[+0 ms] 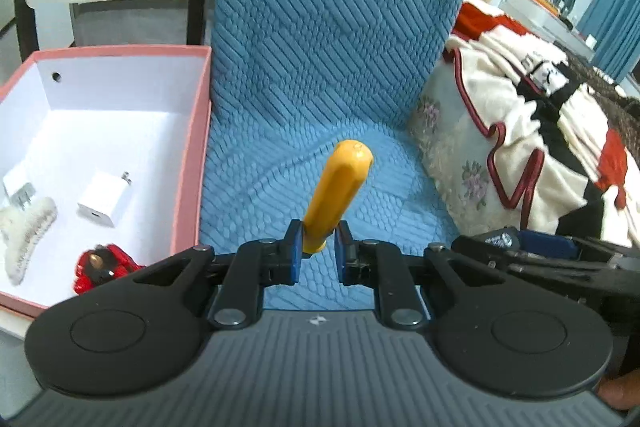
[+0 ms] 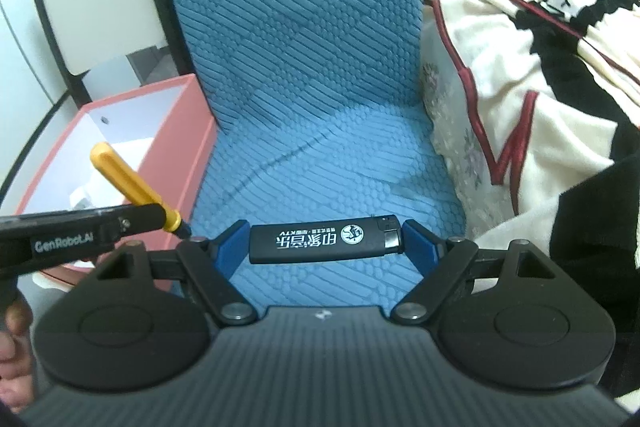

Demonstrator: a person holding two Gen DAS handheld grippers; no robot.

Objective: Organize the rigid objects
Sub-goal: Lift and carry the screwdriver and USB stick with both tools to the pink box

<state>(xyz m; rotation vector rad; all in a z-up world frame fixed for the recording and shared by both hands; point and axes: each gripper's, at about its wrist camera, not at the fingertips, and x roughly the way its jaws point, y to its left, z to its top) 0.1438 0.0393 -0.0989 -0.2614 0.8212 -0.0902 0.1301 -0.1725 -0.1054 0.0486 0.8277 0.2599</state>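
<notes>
- Left gripper (image 1: 316,249) clamping yellow screwdriver (image 1: 338,193) near its base, above blue seat (image 1: 320,147), beside pink box (image 1: 192,155).
- Right gripper (image 2: 322,241) pinching black lighter (image 2: 324,239) endwise.
- Risking lighter pivoting out: narrow end contact.

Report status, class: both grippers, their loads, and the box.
Left gripper shut on yellow-handled screwdriver. Right gripper shut on black lighter. Pink box left, open, path unobstructed.

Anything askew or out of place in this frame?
Nothing stands out. The left tool holds a yellow screwdriver, the right tool a black lighter end to end; the pink box looks orderly.
</notes>
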